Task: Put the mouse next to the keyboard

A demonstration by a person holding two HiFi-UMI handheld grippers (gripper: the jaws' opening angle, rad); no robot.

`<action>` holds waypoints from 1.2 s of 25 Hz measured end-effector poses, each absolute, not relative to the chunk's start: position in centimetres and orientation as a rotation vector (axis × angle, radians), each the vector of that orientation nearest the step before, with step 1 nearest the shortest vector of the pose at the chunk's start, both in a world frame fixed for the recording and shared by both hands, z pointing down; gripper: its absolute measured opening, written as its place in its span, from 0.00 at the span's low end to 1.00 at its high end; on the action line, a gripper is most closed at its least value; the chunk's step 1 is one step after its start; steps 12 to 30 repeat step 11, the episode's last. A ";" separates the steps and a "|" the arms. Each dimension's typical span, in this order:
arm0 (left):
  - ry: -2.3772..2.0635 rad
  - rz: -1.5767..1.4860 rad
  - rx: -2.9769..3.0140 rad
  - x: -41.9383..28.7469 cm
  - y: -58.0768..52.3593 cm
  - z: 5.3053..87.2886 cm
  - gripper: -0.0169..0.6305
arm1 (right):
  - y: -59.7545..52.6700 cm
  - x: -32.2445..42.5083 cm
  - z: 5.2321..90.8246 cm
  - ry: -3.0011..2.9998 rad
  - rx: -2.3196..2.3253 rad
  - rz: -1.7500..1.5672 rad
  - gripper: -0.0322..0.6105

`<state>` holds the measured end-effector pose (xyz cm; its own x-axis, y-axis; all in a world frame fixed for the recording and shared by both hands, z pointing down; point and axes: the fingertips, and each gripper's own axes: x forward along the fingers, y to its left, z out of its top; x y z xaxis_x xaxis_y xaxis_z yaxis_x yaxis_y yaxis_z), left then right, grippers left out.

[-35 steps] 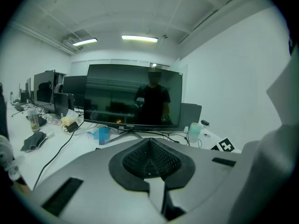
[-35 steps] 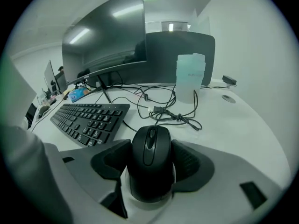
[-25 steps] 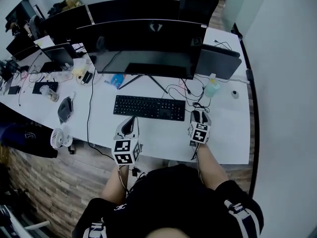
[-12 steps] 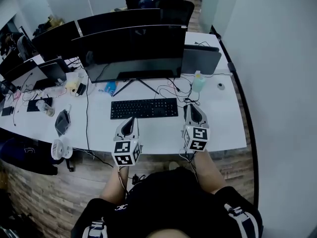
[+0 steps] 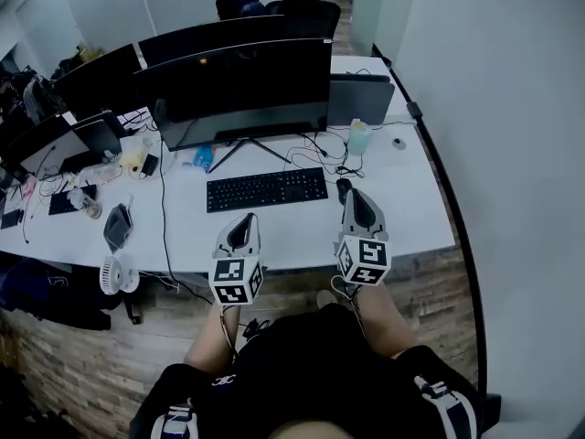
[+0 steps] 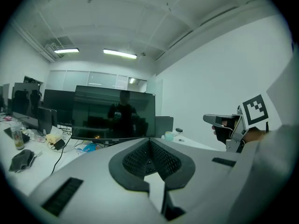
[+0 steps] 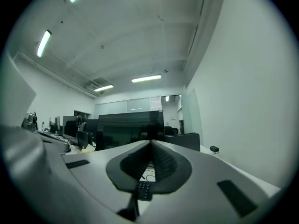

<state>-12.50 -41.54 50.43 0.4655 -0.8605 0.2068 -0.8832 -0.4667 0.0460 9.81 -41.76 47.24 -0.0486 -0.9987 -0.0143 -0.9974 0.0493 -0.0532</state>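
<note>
1. The right tongs (image 7: 150,143) are pressed together with nothing between them. They point level, and keyboard keys show below their tips.
2. The left tongs (image 6: 149,143) are likewise together and empty. They are held off the near edge of the tabletop (image 5: 407,222), to the left of the right pair.
3. The mouse (image 5: 344,188) lies on the tabletop just beside the right end of the keyboard (image 5: 266,189). In the head view it sits just beyond the right tongs' tips, and nothing grips it.
4. Judged from this, the placing step looks finished: the mouse sits where the task wants it, and both tongs are free.
5. The next move calls for little. Both pairs should stay clear of the mouse and of the loose cables (image 5: 315,158) on its far side, so nothing drags it away from the keyboard.
</note>
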 end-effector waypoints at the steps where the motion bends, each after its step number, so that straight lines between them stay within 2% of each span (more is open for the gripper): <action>1: -1.534 0.229 2.566 -12.6 -41.2 50.2 0.05 | -41.3 9.6 47.0 2.238 -2.132 -0.041 0.07; 8: -1.542 0.251 2.535 -11.1 -42.2 47.4 0.05 | -42.5 10.8 44.7 2.271 -2.114 -0.098 0.07; 30: -1.551 0.251 2.529 -11.5 -43.1 47.3 0.05 | -43.4 10.2 44.7 2.284 -2.098 -0.110 0.07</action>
